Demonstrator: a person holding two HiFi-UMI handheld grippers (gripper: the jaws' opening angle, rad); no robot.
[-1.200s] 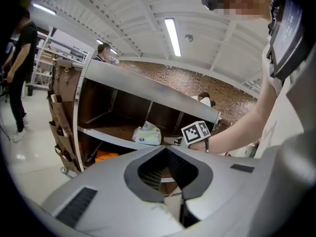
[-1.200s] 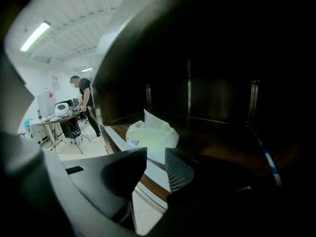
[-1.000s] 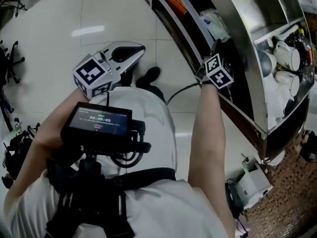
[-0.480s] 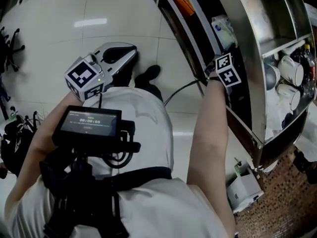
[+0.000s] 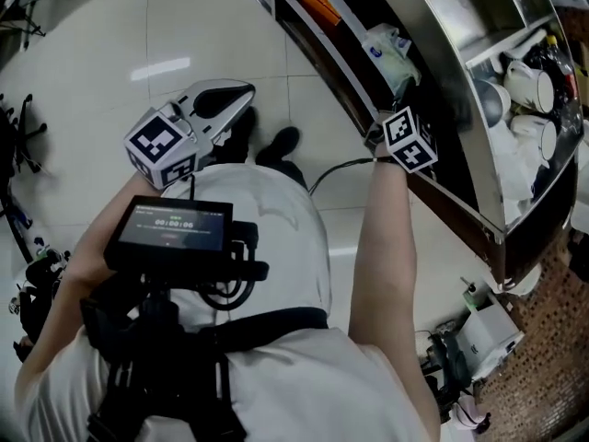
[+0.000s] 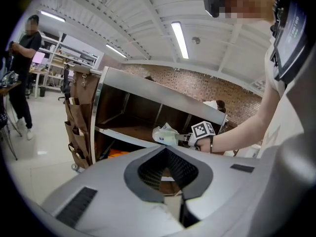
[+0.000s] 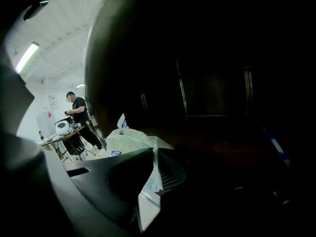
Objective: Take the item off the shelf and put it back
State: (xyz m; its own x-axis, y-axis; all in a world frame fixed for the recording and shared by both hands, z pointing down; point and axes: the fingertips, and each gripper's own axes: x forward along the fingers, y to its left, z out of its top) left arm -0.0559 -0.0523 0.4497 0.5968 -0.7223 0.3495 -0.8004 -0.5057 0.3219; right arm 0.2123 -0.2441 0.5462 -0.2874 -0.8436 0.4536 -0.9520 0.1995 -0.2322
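The bag [image 7: 129,141] is looking soft, light and crinkly, so it is asking for a pinch on its loose edge. The right gripper [image 7: 154,157] is closing its fingers on that thin edge. The rest is lying on the shelf [image 6: 129,131], just past them. The left gripper [image 6: 166,154] is holding nothing, fingers together.

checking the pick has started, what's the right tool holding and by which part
The right tool's jaws are closing on the crinkly pale plastic packet on the steel-framed shelf, pinching its thin near edge. The left tool is shut and empty.
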